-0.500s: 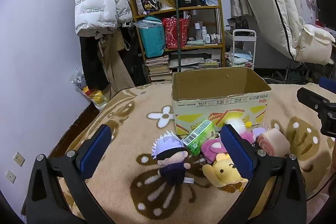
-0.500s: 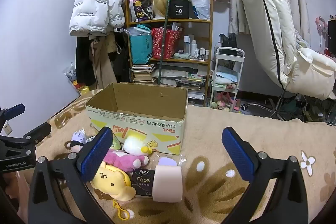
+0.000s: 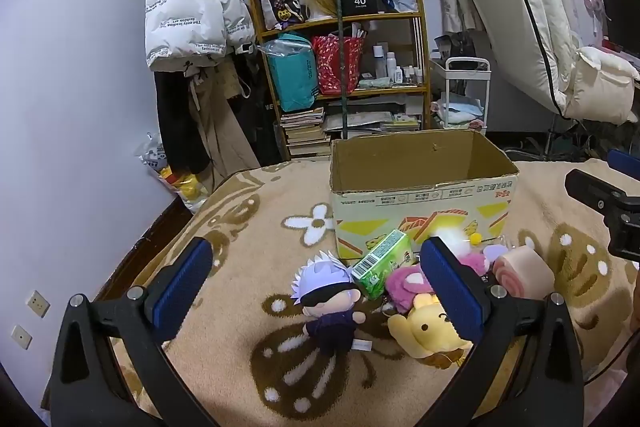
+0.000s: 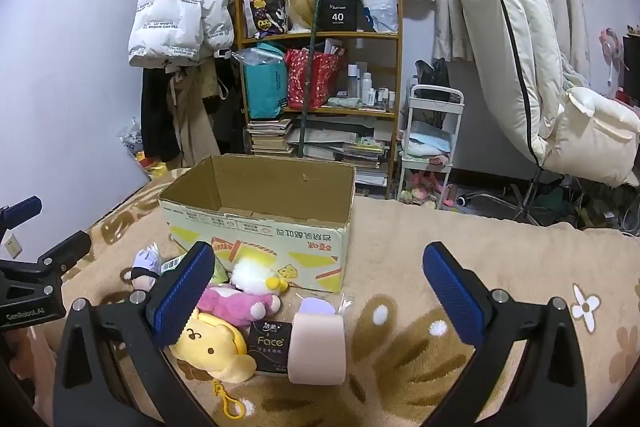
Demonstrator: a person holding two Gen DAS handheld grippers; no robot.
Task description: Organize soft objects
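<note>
An open cardboard box (image 3: 420,195) (image 4: 260,223) stands on a beige blanket. In front of it lie a white-haired doll (image 3: 326,301) (image 4: 144,267), a green tissue pack (image 3: 382,265), a pink plush (image 3: 402,285) (image 4: 234,303), a yellow dog plush (image 3: 428,331) (image 4: 212,347), a pink roll-shaped plush (image 3: 522,271) (image 4: 318,349) and a black Face tissue pack (image 4: 270,345). My left gripper (image 3: 316,287) is open above the doll. My right gripper (image 4: 316,295) is open over the roll plush, holding nothing.
The blanket's left edge drops off beside a lilac wall (image 3: 80,147). Behind the box are a cluttered wooden shelf (image 3: 348,67), hanging coats (image 3: 192,7), a white cart (image 4: 432,143) and a cream reclining chair (image 4: 540,67). Open blanket lies right of the box (image 4: 500,247).
</note>
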